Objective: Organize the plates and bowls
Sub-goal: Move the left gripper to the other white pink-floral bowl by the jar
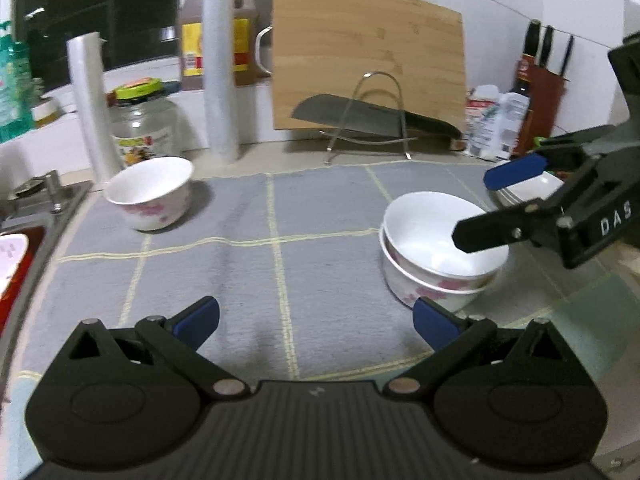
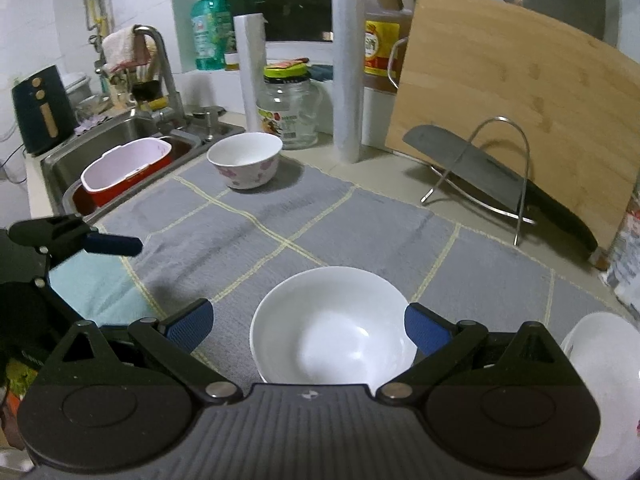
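Observation:
Two white floral bowls sit nested as a stack (image 1: 440, 256) on the right of the grey mat (image 1: 248, 264); the right wrist view looks down into the top bowl (image 2: 332, 332). My right gripper (image 2: 308, 326) hangs open over the stack, its right fingertip above the rim; from the left wrist view the right gripper (image 1: 486, 204) has one finger over the bowl's inside. A third floral bowl (image 1: 150, 192) (image 2: 246, 160) stands alone at the mat's far left. White plates (image 1: 532, 188) (image 2: 600, 360) lie right of the stack. My left gripper (image 1: 316, 318) is open over bare mat.
A bamboo cutting board (image 1: 368, 56) leans on the back wall behind a cleaver on a wire rack (image 1: 372, 120). A jar (image 1: 142, 124), two wrap rolls and an oil jug (image 1: 218, 36) stand at the back. The sink (image 2: 120, 136) with a red tub lies left.

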`<move>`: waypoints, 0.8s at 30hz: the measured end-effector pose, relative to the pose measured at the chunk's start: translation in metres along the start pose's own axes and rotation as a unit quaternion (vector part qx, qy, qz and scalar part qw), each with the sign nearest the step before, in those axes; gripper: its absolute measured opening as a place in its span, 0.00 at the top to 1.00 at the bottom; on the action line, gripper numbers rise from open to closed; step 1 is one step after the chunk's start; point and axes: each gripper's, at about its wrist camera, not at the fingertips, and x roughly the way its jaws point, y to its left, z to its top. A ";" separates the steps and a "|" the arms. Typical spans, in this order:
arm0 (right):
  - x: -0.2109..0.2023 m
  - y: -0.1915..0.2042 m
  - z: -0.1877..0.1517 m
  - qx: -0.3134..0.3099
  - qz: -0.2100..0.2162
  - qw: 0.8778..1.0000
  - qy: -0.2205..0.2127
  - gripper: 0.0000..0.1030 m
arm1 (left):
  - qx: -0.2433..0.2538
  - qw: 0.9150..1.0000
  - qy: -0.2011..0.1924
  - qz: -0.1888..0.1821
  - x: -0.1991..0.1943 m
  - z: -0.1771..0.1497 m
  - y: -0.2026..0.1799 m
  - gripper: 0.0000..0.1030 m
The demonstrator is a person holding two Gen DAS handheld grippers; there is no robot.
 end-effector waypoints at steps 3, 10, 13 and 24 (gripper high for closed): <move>0.000 0.001 -0.001 -0.008 0.001 1.000 -0.006 0.00 | 0.000 1.000 0.001 0.023 -0.004 0.001 -0.001 0.01; -0.002 0.005 0.005 0.010 0.008 1.000 -0.020 0.00 | -0.015 0.999 -0.004 0.047 -0.006 0.003 0.012 0.01; 0.000 0.009 0.011 0.013 0.001 1.000 -0.025 0.00 | -0.015 0.999 -0.006 0.049 -0.001 0.005 0.024 0.01; 0.043 0.035 0.046 0.051 -0.044 0.998 -0.013 0.00 | 0.011 1.000 0.007 0.014 0.033 0.013 0.096 0.01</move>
